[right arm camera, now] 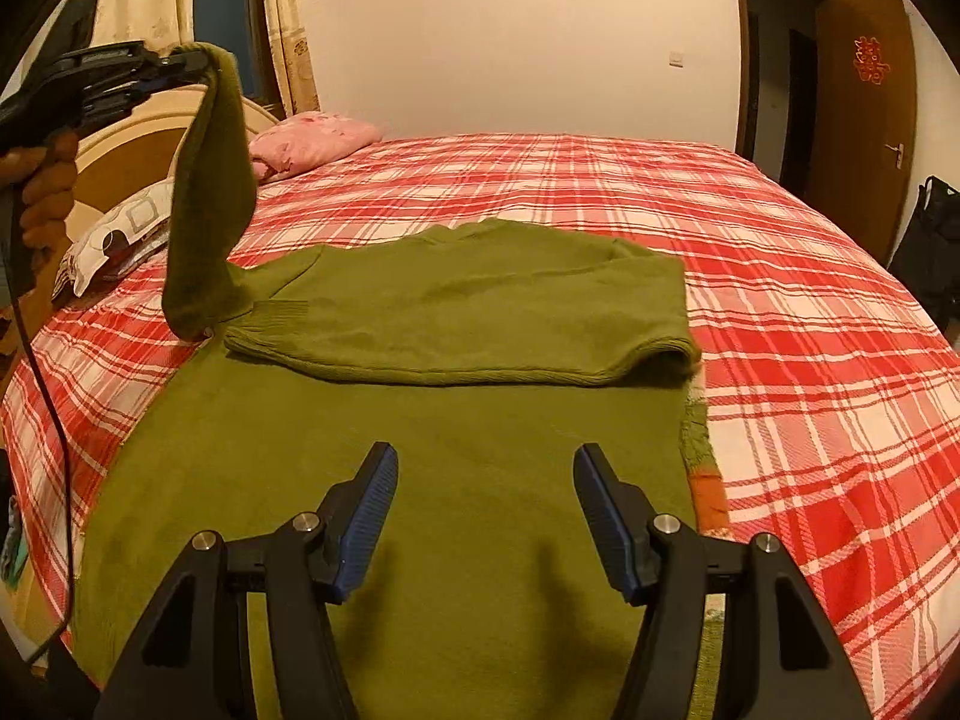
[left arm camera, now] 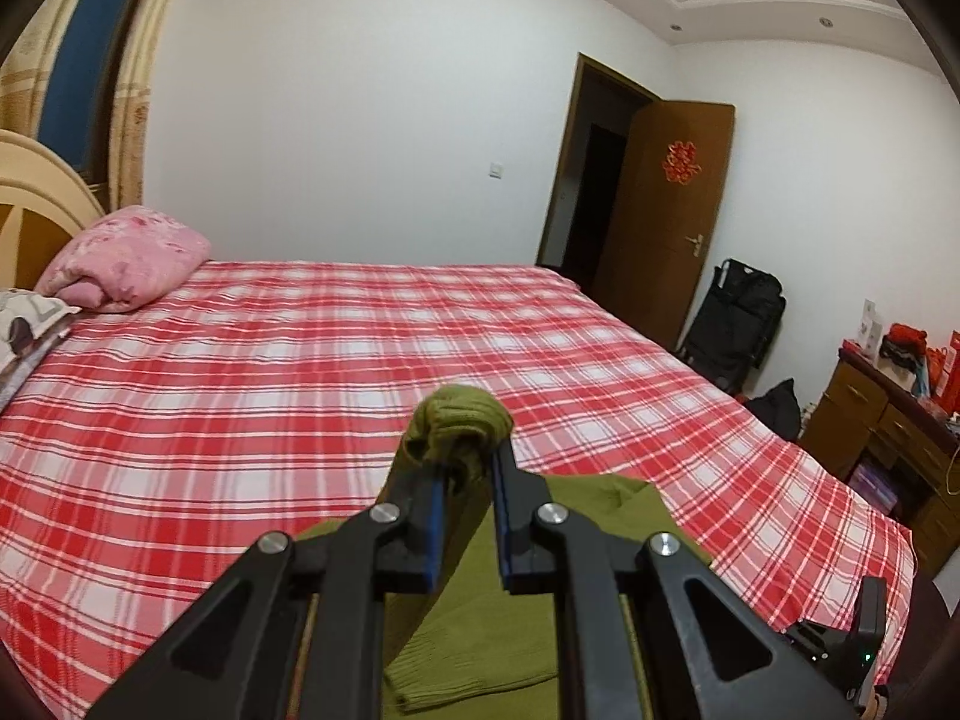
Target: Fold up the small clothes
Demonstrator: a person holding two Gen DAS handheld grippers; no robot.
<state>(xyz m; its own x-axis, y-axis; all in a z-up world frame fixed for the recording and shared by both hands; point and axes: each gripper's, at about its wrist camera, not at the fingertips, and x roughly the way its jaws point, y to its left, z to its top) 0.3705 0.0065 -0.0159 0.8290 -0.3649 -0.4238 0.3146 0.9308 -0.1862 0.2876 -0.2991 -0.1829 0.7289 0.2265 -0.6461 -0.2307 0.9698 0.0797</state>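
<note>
An olive green knit sweater (right arm camera: 420, 420) lies flat on the red plaid bed (right arm camera: 780, 312), with one sleeve folded across its far part. My left gripper (left arm camera: 468, 462) is shut on the cuff of the other sleeve (left arm camera: 459, 423) and holds it high above the bed; in the right wrist view that gripper (right arm camera: 186, 63) is at the upper left with the sleeve (right arm camera: 207, 210) hanging down from it. My right gripper (right arm camera: 485, 468) is open and empty, low over the sweater's near body.
A pink folded blanket (right arm camera: 312, 141) and a patterned pillow (right arm camera: 114, 234) lie at the head of the bed by the headboard (right arm camera: 120, 156). A brown door (left arm camera: 666, 222), black bags (left arm camera: 738, 324) and a wooden desk (left arm camera: 876, 432) stand beyond the bed's far side.
</note>
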